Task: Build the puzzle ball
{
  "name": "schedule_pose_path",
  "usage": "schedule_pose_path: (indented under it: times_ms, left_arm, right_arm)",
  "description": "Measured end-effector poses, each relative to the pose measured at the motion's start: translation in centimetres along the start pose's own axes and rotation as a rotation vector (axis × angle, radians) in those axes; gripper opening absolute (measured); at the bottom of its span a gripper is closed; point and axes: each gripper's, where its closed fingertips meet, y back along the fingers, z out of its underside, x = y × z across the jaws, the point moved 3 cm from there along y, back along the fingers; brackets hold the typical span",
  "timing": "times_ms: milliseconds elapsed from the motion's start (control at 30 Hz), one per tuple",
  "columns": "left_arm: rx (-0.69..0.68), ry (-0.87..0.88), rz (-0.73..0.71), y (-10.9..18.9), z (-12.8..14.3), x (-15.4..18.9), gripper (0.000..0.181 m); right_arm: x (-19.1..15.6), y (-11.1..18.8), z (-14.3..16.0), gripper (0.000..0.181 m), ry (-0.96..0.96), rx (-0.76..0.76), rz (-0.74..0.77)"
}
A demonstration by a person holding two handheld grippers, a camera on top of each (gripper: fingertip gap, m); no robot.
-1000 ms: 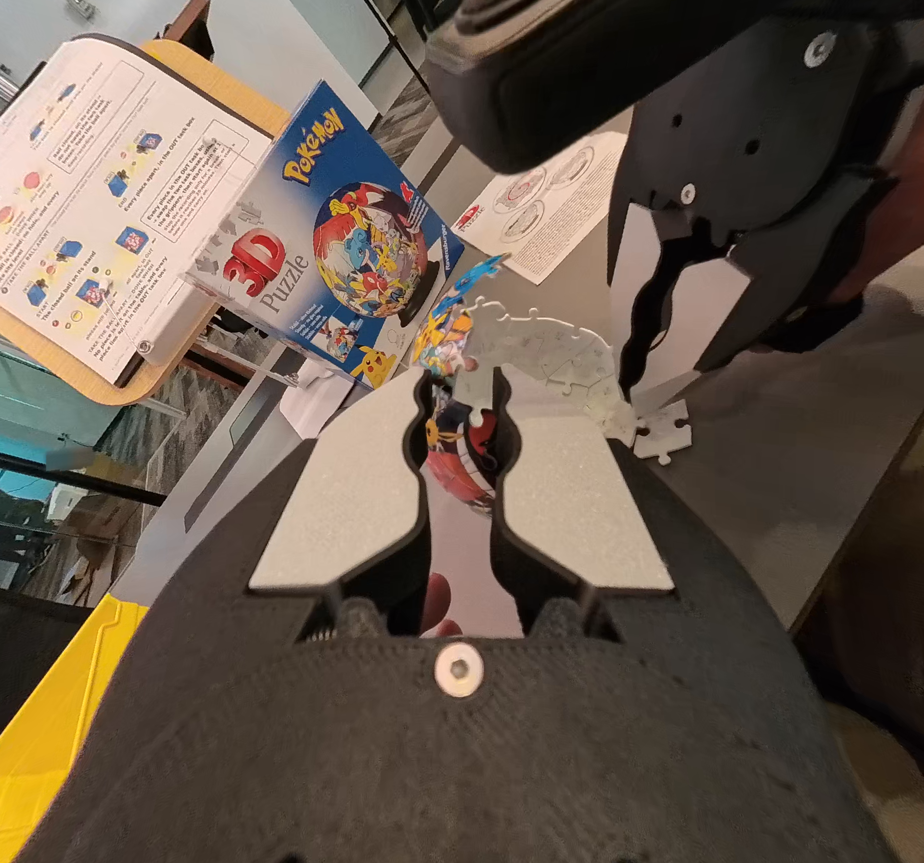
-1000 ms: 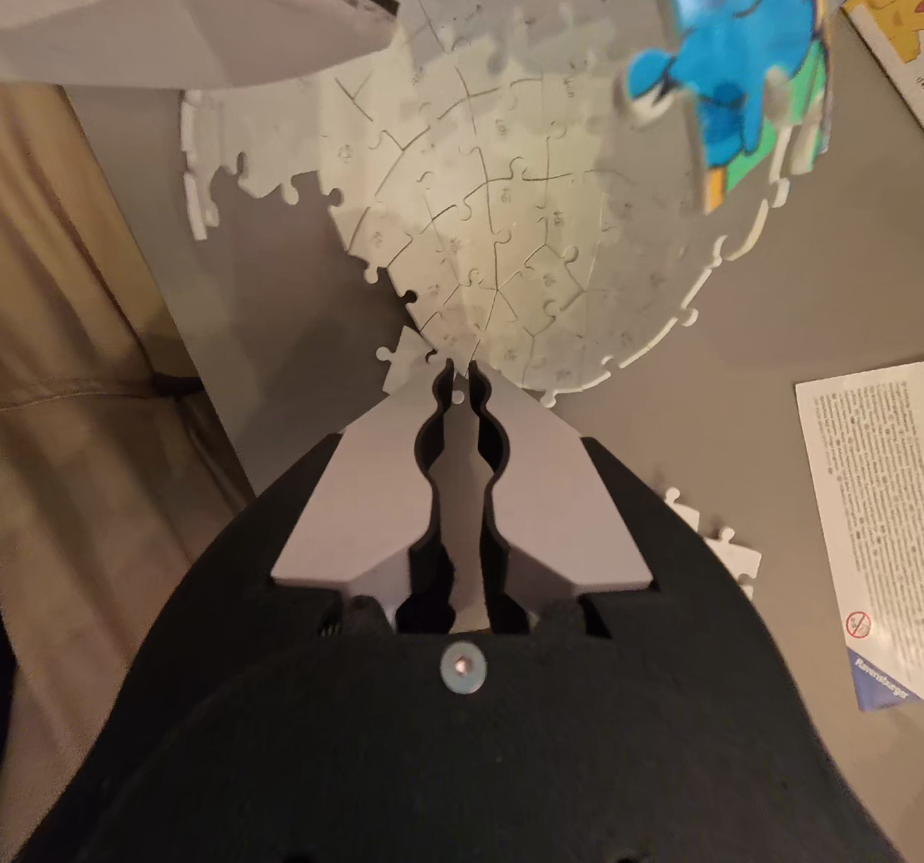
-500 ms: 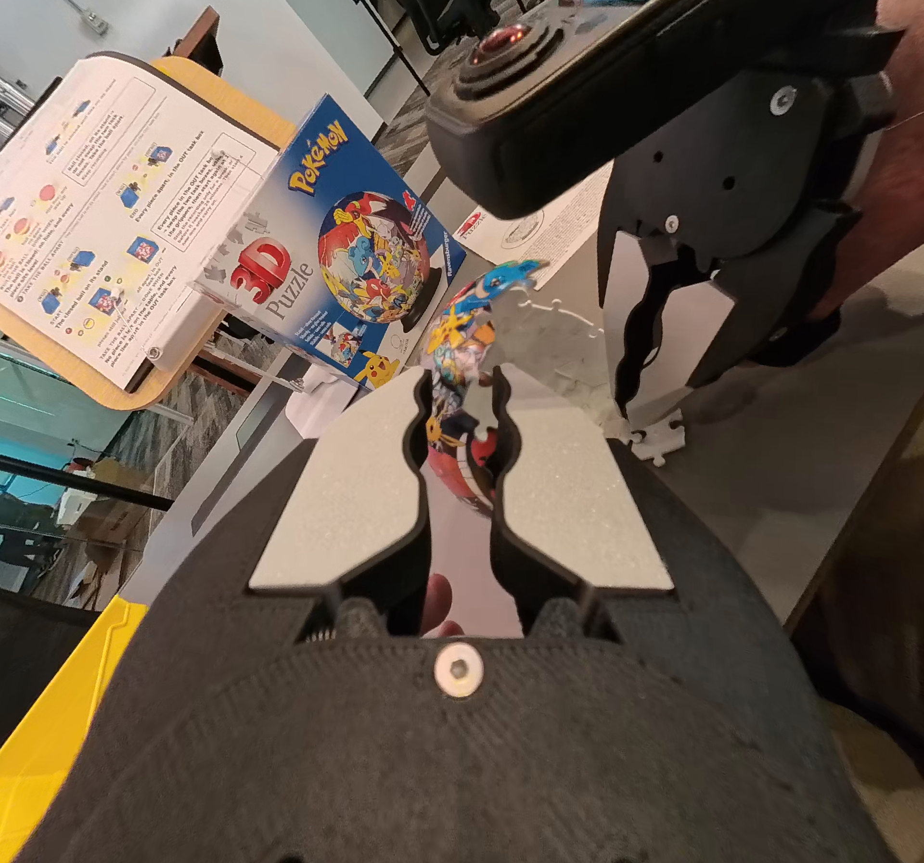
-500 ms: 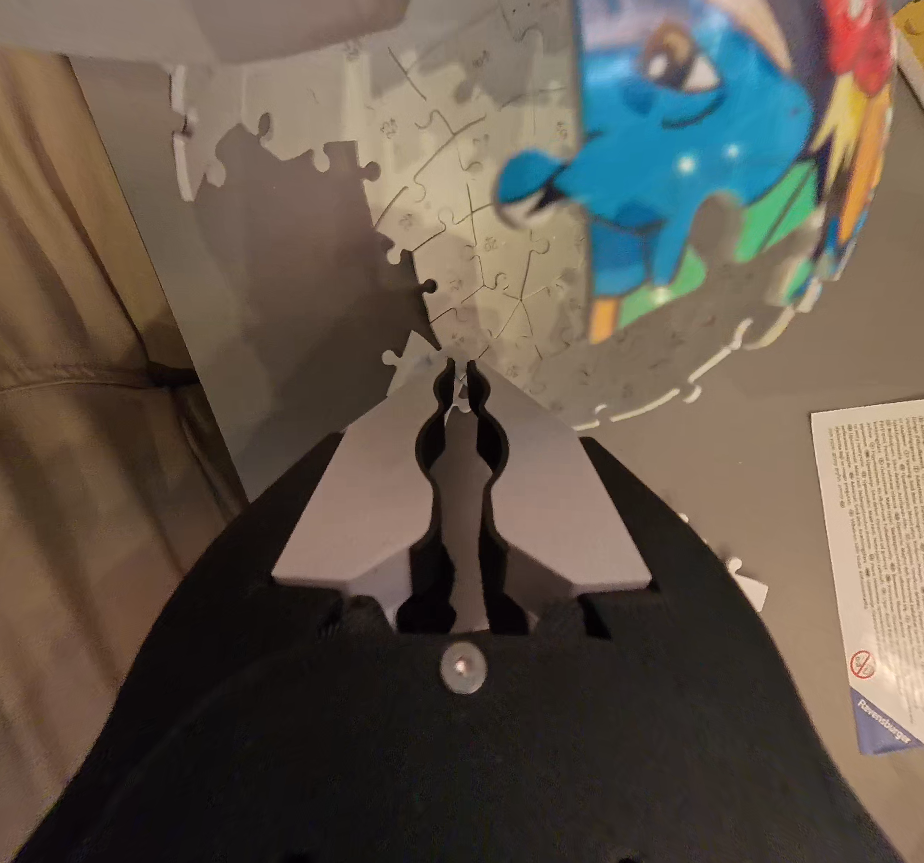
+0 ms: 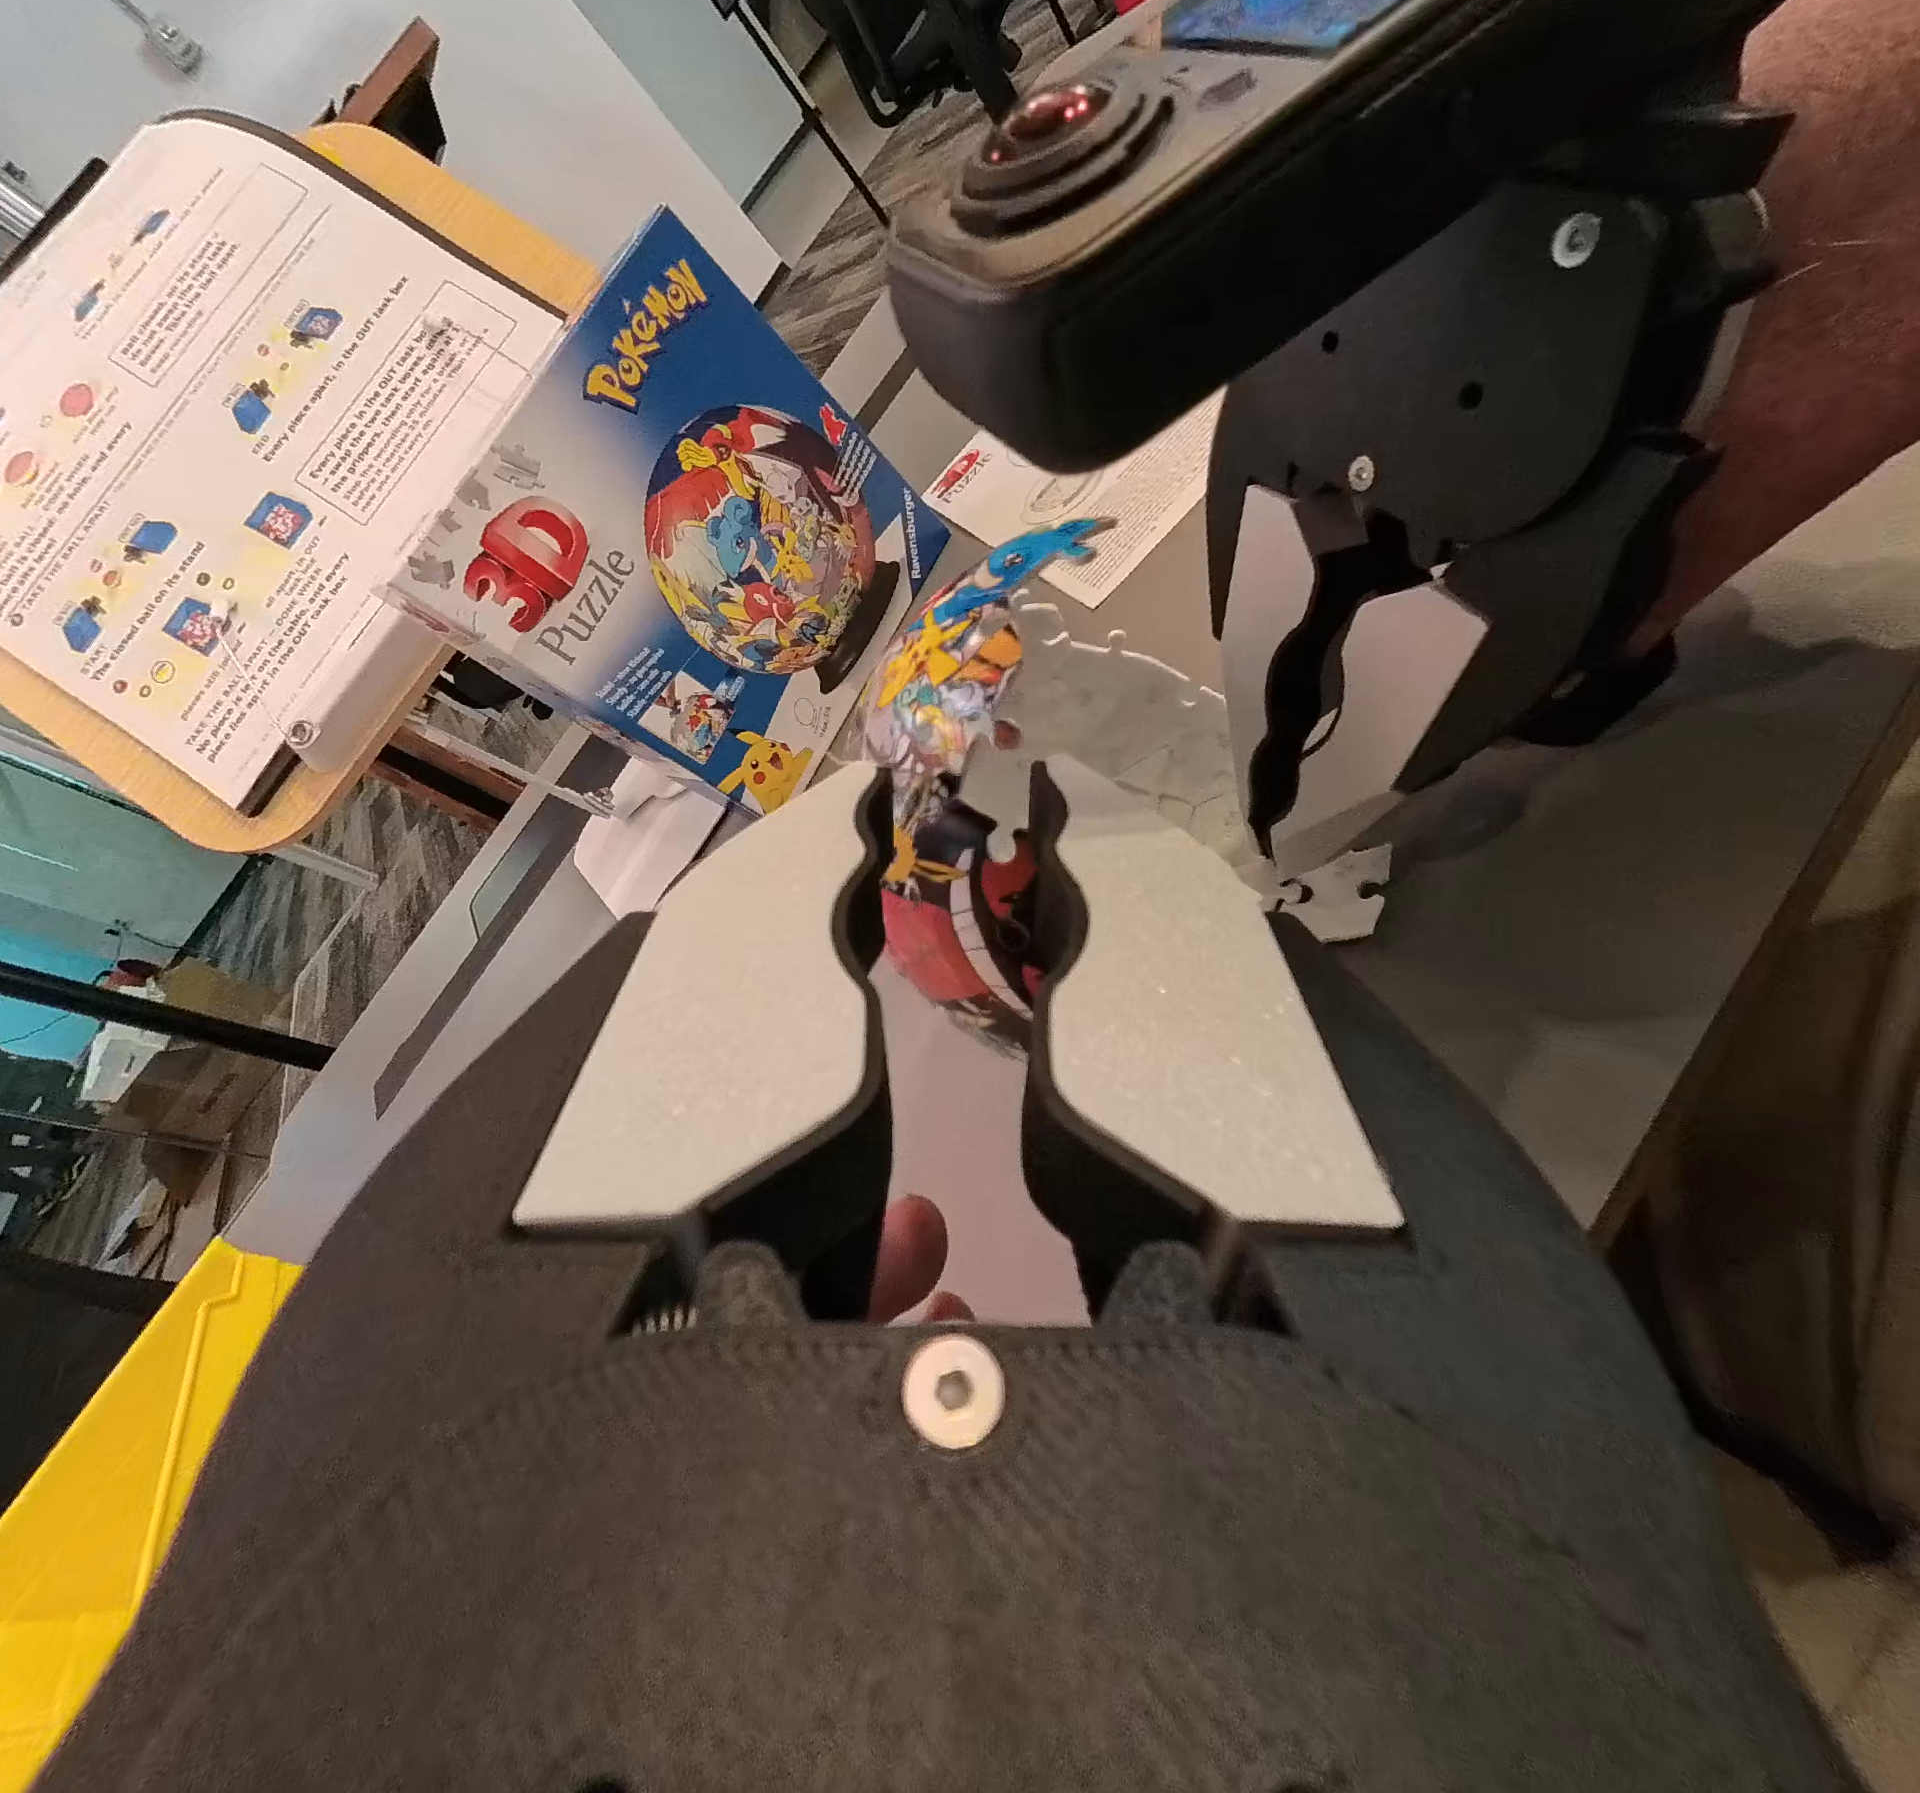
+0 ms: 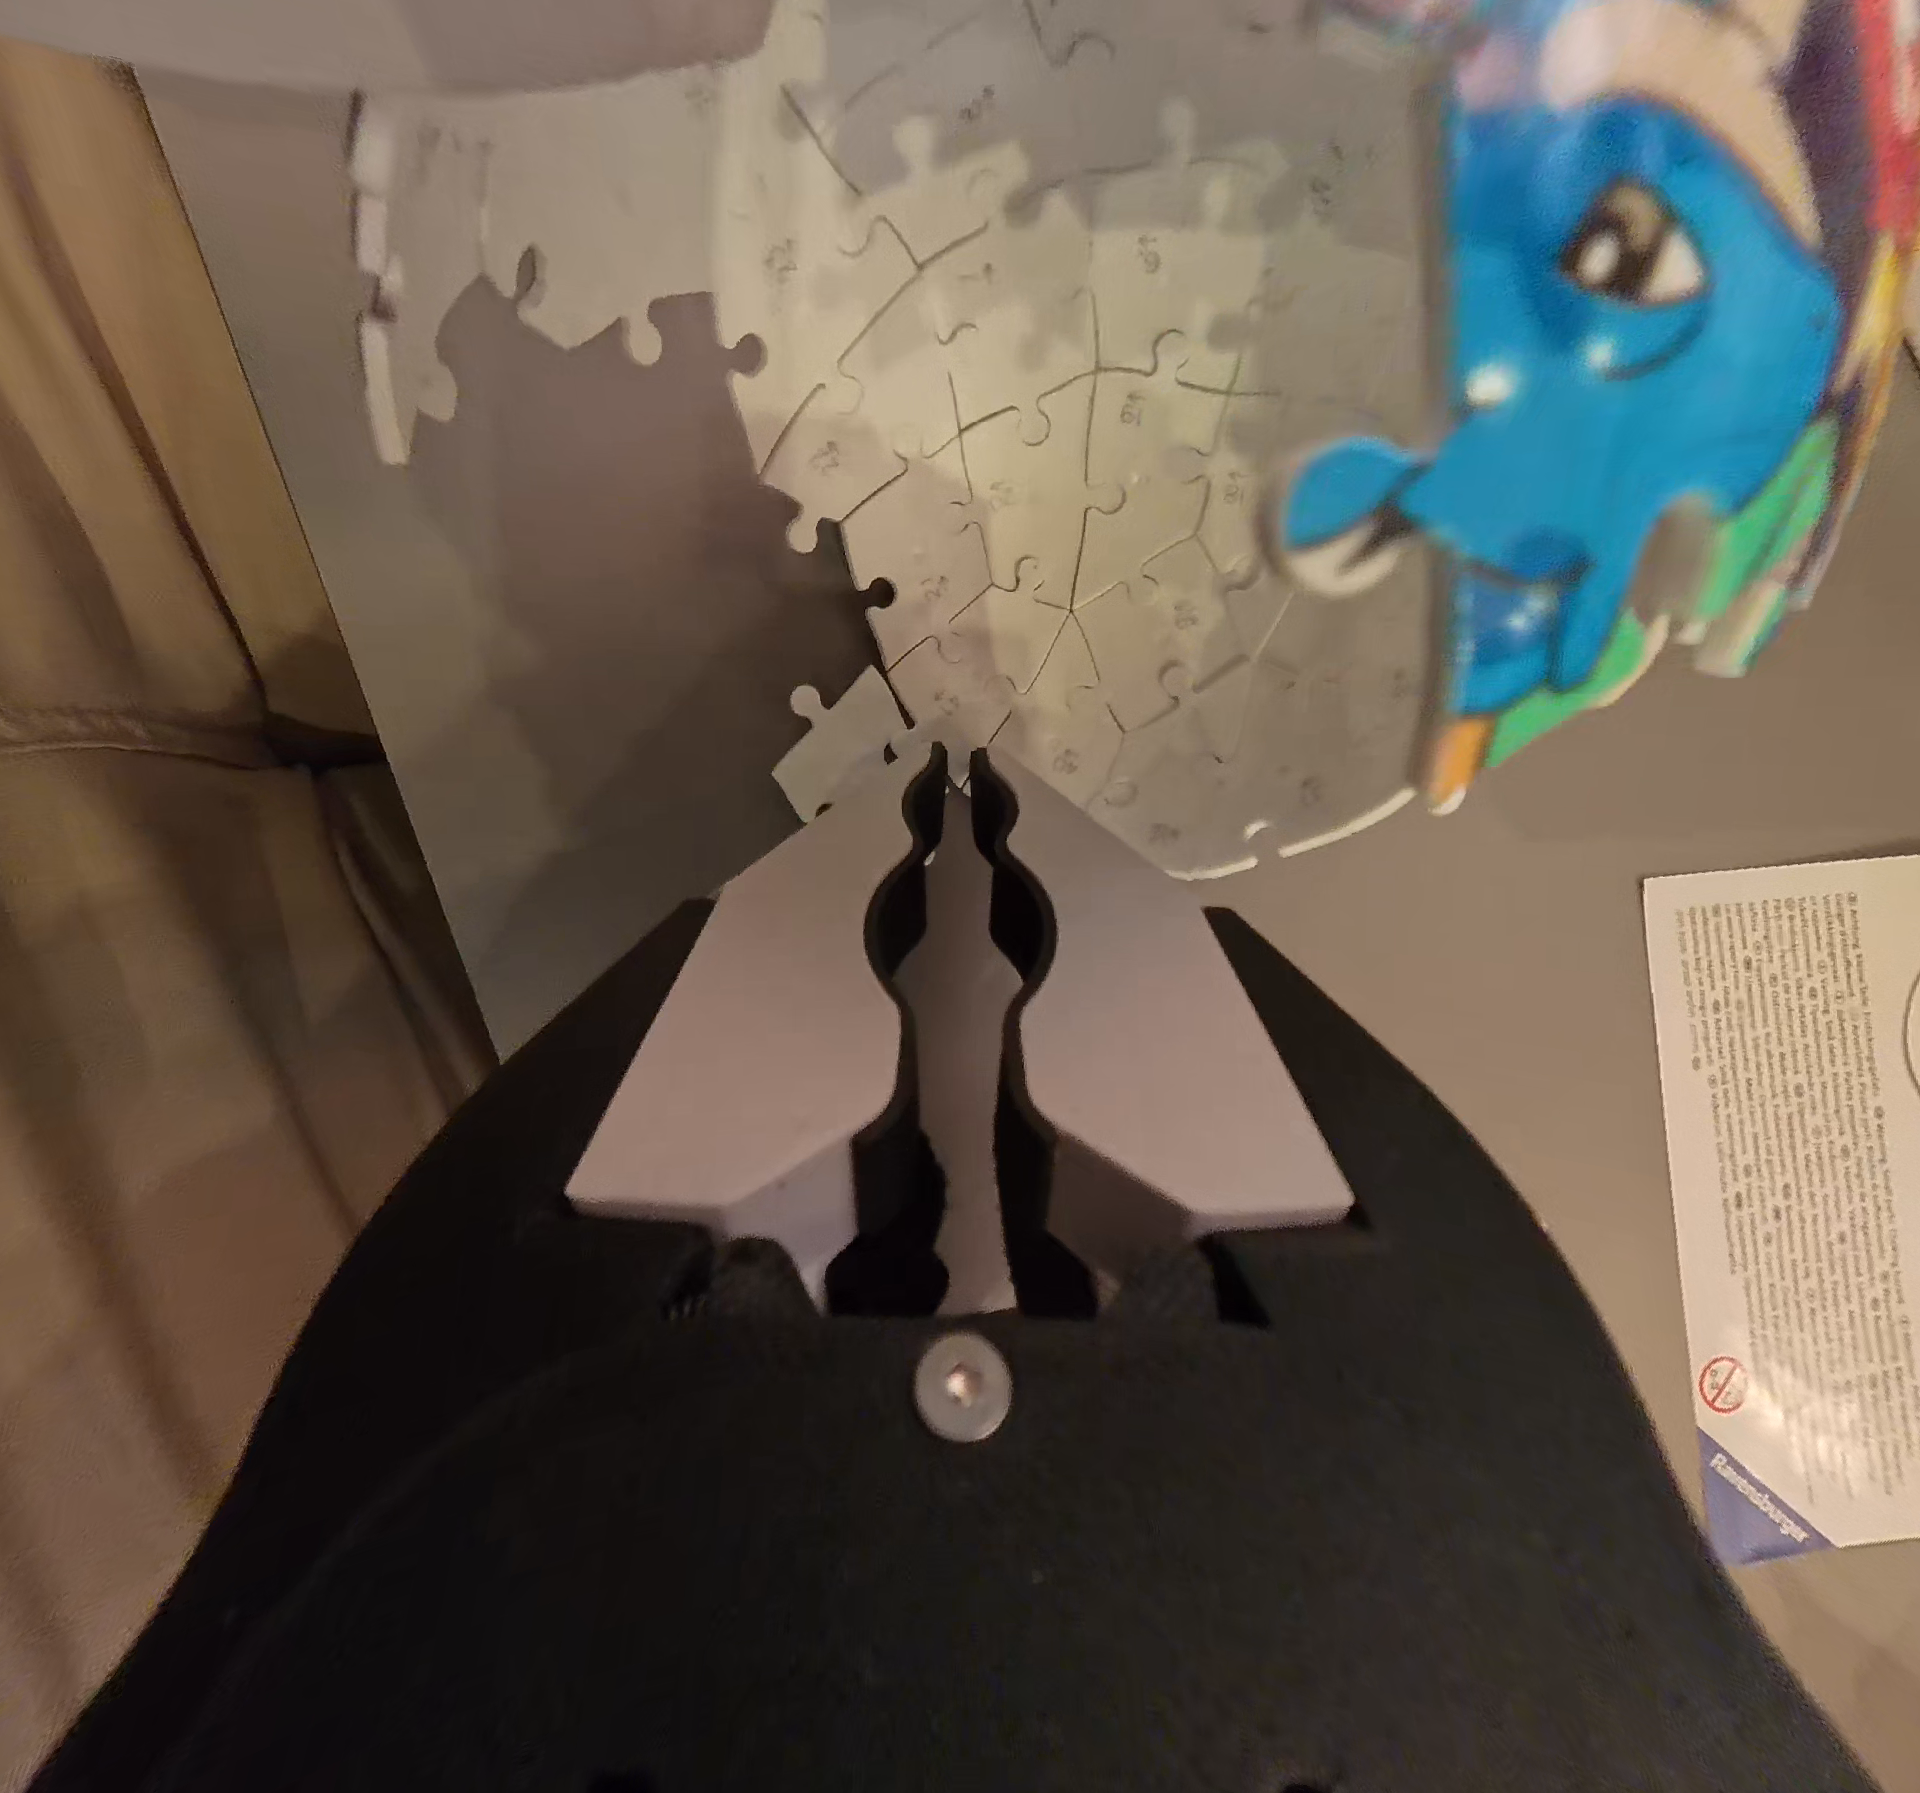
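The half-built puzzle ball (image 6: pixel 1091 496), white inside and printed outside, filled the upper centre of the right wrist view. The right gripper (image 6: pixel 958 756) pinched a loose puzzle piece (image 6: pixel 831 756) against its edge. The left gripper (image 5: pixel 956 798) clasped the ball's rim. A puzzle box (image 5: pixel 717 538) stood upper left.

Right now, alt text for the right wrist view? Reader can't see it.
The right gripper, nearly shut, pinches a single white puzzle piece against the ragged edge of the half-built puzzle ball, whose pale inner shell faces the camera. A blue cartoon character shows on the ball's printed outer side at right; a printed leaflet lies on the grey table.
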Motion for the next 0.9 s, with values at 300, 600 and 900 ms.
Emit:
schedule_pose_path:
  times_ms: [300,600,900]
  left_arm:
    - [0.054,0.079,0.014,0.7,-0.5,-1.1,0.026]
    - [0.16,0.489,0.291,0.3,-0.5,-6.0,0.037]
    - [0.07,0.585,0.712,-3.2,1.5,-4.0,0.052]
  right_arm:
    - [-0.1,0.0,0.0,0.003,0.07,0.0,0.014]
    - [-0.1,0.0,0.0,0.003,0.086,0.008,0.015]
    - [0.0,0.0,0.1,0.003,0.088,0.014,0.019]
